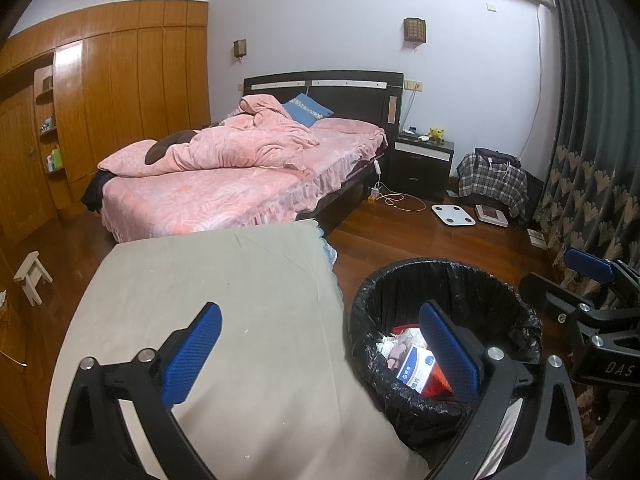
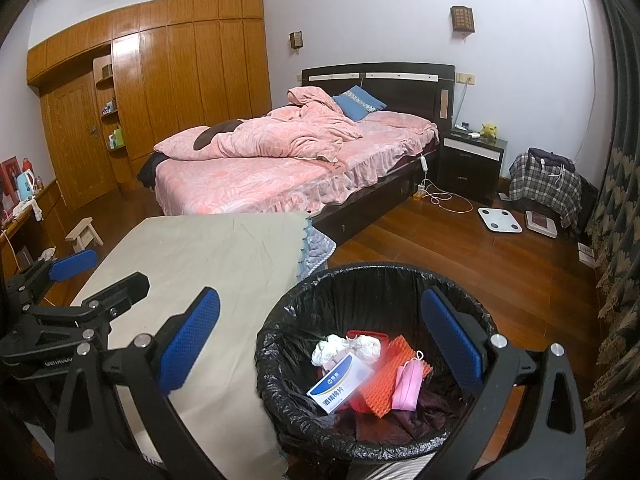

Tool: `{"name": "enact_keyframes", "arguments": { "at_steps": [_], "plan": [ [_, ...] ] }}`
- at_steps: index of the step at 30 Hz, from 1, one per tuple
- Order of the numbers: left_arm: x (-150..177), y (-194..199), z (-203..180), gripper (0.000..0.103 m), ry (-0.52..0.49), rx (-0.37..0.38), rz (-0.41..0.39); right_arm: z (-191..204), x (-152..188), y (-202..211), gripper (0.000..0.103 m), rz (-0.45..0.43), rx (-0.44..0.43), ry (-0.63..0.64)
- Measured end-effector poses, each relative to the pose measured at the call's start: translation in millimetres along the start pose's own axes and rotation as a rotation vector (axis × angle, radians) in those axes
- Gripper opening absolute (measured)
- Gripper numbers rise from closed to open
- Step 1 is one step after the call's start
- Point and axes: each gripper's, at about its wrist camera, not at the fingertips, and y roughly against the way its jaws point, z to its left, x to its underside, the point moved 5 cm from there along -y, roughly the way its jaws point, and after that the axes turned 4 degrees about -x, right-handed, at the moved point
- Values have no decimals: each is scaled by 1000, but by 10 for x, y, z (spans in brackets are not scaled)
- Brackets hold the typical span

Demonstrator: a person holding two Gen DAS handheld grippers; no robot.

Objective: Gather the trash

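A round bin with a black liner (image 2: 304,300) stands on the wood floor beside a cloth-covered table (image 2: 224,248). Inside it lie a white and blue box (image 2: 340,382), crumpled white tissue (image 2: 346,346), an orange-red ridged piece (image 2: 384,376) and a pink mask (image 2: 408,384). My right gripper (image 2: 320,344) is open and empty, held above the bin. My left gripper (image 1: 320,356) is open and empty, straddling the table edge and the bin (image 1: 400,280). The box also shows in the left wrist view (image 1: 416,368). Each gripper appears in the other's view: the right one (image 1: 576,276), the left one (image 2: 96,272).
A bed with pink bedding (image 2: 280,160) stands behind the table. A dark nightstand (image 2: 472,164), a white scale (image 2: 500,220), a plaid-covered bag (image 2: 544,184) and cables lie on the floor at right. Curtains (image 2: 616,240) hang at far right. A small stool (image 2: 82,234) and wooden wardrobes are at left.
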Motion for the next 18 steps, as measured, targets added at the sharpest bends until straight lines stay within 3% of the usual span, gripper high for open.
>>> {"name": "enact_keyframes", "arguments": {
  "at_steps": [18],
  "plan": [
    [121, -75, -42, 97, -8, 0, 24, 26, 84, -2, 98, 10, -1, -3]
  ]
}}
